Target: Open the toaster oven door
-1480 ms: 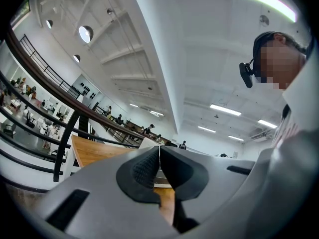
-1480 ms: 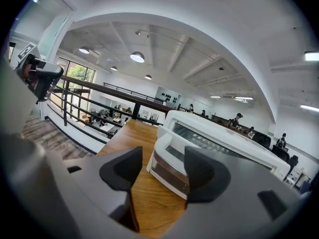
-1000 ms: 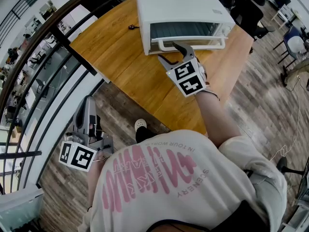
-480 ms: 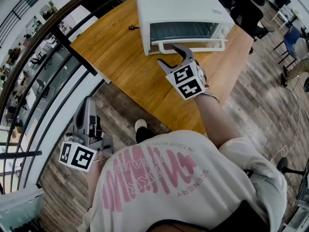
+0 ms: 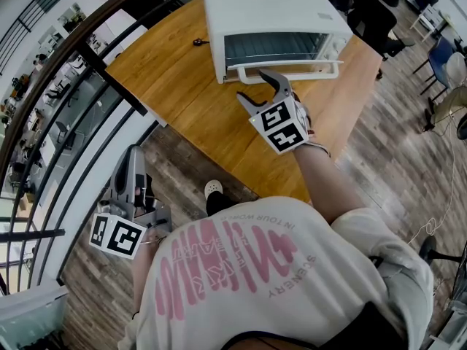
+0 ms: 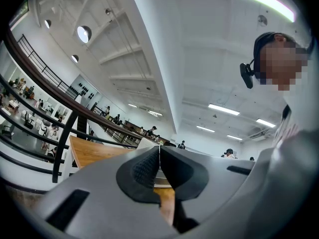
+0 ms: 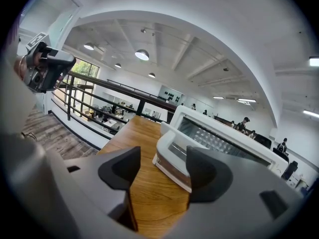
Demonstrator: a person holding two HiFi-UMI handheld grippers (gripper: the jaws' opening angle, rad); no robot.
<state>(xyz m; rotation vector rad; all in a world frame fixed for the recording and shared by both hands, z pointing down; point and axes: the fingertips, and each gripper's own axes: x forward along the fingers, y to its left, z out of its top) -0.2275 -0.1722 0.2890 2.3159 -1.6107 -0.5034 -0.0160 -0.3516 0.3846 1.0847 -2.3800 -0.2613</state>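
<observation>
Little was altered over the last second: the right gripper (image 5: 253, 84) was drawn back a touch from the toaster oven (image 5: 270, 13), so that its upper jaw, which had overlapped the handle (image 5: 292, 71) in the head view, was now seen just short of it. Its jaws were held apart, with nothing pressed between the pads. In the right gripper view the near end of the handle (image 7: 172, 151) was framed in the gap just ahead of the tips, partly hidden behind the right-hand jaw, and no contact could be made out. The door (image 5: 273, 48) was found directly beyond the gripper, upright against the front of the oven and, as far as could be judged, not yet swung down. The oven was stood on the wooden table (image 5: 182, 100), whose bare top was spread below and to the left of the jaws. The left gripper (image 5: 133, 157) was held low at the person's other side, well apart from the table, its jaws brought together on nothing, as shown in the left gripper view. It was judged that the opening had not been begun: the handle would have to be taken again, hooked or clamped, before the door could be pulled down toward the gripper. A slip off the rounded bar was considered the main risk
</observation>
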